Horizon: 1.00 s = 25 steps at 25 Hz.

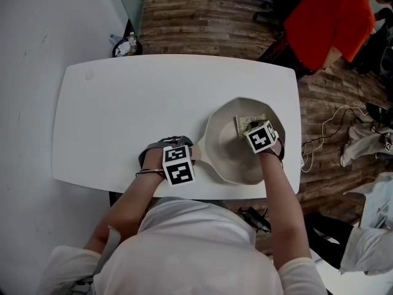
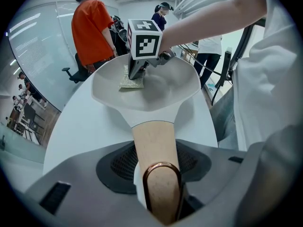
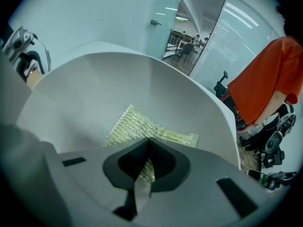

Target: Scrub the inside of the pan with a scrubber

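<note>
item: table [image 1: 123, 115]. white, rounded corners, on a wood-plank floor.

item: pan [image 1: 224, 149]. white, deep; i see it at the table's near right corner, its rim close to the near edge and the right edge. its handle [image 2: 152, 136] is pale wood and runs leftward along the near edge, with a copper-coloured hanging loop [image 2: 162, 183] at its end.

item: scrubber [image 3: 142, 126]. yellow-green mesh pad, lying flat on the inside of the pan, toward the pan's far side.

item: left gripper [image 2: 156, 167]. my left claw stands wide, one jaw on each side of the wooden handle, clamped on it near the loop end.

item: right gripper [image 3: 148, 148]. my right claw points steeply down into the pan; its jaws are drawn together and pinch the near edge of the scrubber, which fans out past the tips against the pan's wall.

item: person in an orange top [image 1: 328, 20], standing off the table's far right corner.

item: loose cables [image 1: 325, 134] on the floor, just off the right edge.
</note>
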Each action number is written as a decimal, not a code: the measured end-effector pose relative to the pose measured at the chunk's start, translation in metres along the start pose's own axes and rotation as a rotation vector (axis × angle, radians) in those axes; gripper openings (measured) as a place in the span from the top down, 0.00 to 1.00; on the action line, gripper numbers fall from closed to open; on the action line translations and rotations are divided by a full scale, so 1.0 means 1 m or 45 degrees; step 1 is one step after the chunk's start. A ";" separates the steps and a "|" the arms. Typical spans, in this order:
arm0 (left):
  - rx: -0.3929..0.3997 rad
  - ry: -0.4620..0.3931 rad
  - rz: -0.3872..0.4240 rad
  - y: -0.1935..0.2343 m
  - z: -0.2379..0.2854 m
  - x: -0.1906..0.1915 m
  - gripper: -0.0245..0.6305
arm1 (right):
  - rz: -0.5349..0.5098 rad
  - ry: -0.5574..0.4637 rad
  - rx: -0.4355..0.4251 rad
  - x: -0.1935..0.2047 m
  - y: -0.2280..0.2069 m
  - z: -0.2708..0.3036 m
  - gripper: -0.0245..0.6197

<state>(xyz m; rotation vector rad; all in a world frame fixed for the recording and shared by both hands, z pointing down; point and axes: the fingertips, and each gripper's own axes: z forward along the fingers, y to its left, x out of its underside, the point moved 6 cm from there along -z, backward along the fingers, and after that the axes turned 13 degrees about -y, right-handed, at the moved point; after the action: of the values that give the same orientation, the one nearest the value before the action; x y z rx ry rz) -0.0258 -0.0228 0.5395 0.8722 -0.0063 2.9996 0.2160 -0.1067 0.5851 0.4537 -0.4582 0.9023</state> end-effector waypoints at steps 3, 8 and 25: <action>0.004 0.002 0.002 0.000 0.000 0.000 0.63 | 0.016 -0.051 0.025 -0.003 0.005 0.001 0.93; 0.008 0.009 0.010 -0.001 0.001 -0.001 0.63 | 0.097 -0.104 0.028 -0.004 0.010 0.003 0.93; 0.009 0.025 0.024 0.000 0.002 -0.001 0.63 | 0.001 -0.292 -0.169 -0.024 0.047 0.010 0.93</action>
<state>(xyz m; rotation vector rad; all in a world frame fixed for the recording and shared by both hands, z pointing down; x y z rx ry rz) -0.0241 -0.0231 0.5409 0.8485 -0.0037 3.0268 0.1628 -0.1024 0.5879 0.4368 -0.7236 0.8178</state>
